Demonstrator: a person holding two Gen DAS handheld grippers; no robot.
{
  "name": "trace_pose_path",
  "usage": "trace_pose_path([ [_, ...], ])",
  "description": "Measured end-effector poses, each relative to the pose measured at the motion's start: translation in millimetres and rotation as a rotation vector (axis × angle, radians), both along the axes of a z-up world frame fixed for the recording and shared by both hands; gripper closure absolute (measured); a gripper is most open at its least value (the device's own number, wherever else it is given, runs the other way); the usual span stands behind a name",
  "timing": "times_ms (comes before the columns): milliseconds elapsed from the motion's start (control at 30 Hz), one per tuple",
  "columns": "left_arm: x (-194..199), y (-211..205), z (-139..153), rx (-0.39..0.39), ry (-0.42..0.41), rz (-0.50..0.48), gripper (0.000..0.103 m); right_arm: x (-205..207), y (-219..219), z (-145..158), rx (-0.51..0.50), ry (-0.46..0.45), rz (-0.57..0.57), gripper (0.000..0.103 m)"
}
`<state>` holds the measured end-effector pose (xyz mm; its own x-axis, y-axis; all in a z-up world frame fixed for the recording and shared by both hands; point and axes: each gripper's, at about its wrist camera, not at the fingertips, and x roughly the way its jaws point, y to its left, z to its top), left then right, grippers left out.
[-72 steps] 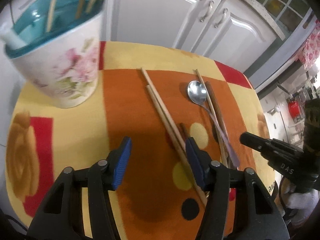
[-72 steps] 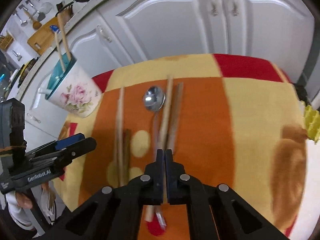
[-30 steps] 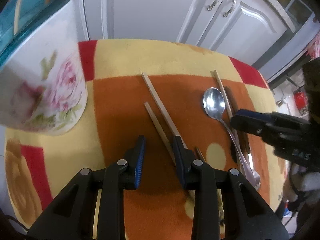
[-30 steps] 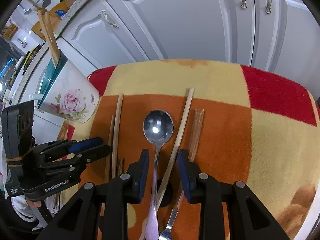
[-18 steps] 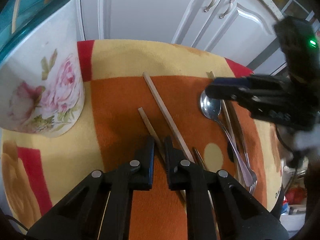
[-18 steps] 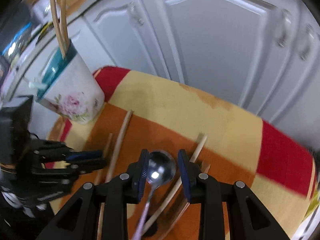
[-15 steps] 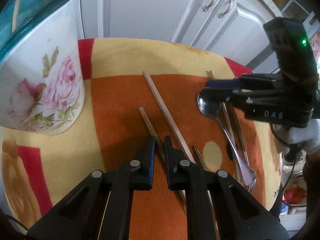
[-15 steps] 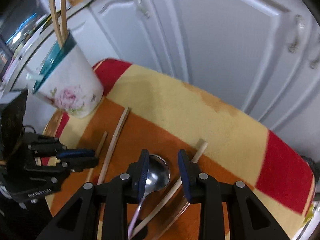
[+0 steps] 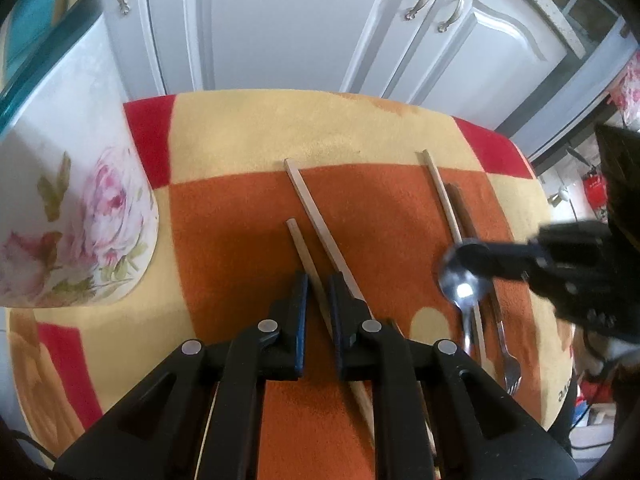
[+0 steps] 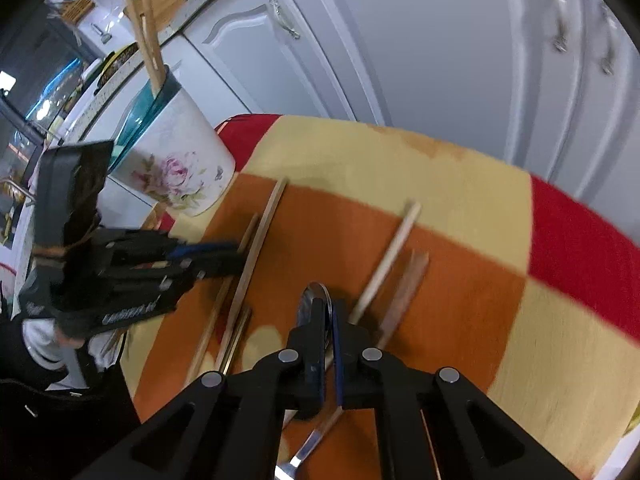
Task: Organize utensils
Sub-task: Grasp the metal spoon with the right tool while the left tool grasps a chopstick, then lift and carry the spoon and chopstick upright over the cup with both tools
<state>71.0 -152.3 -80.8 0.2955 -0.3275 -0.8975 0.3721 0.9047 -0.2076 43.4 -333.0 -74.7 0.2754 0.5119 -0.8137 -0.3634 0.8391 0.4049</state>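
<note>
Pinching: left tool (image 9: pixel 317 280) on a chopstick (image 9: pixel 298 245), right tool (image 10: pixel 329 305) on the spoon (image 10: pixel 314 300), both just closed.

Behind my work surface I see white cabinet doors (image 9: pixel 280 24) with curved metal handles (image 9: pixel 418 2). A patterned cloth (image 9: pixel 320 124) of yellow, orange and red blocks covers the counter (image 10: pixel 624 454). Far right, a small red canister (image 9: pixel 595 186) sits low in the room

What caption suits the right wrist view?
Right gripper shut on a spoon while chopsticks lie on the cloth.
</note>
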Motion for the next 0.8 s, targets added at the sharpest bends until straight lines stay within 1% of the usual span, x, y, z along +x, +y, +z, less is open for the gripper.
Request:
trace_pose_path([
  [133, -8.6, 13.4, 5.7, -0.048, 0.015, 0.011, 0.099, -21.1, -4.8, 5.4, 0.012, -0.013, -0.068, 0.100],
  [200, -18.7, 20.7, 16.6, -0.062, -0.016, 0.005, 0.099, -30.0, -10.0, 14.4, 0.027, -0.031, -0.104, 0.100],
  [300, -30.5, 28.6, 27.8, -0.077, -0.039, 0.006, 0.099, -36.9, -9.1, 26.8, 0.028, -0.067, -0.128, 0.100],
  [467, -48.9, 47.3, 50.0, -0.109, -0.083, 0.022, 0.099, -46.5, -4.2, 44.4, -0.009, -0.114, -0.160, 0.100],
  [667, -65.9, 65.0, 82.1, -0.135, -0.150, 0.026, 0.099, -57.5, 0.1, 69.8, -0.016, -0.167, -0.191, 0.100],
  [800, -76.4, 76.2, 102.9, -0.164, -0.195, 0.033, 0.099, -67.6, 7.8, 88.3, -0.030, -0.202, -0.189, 0.100],
])
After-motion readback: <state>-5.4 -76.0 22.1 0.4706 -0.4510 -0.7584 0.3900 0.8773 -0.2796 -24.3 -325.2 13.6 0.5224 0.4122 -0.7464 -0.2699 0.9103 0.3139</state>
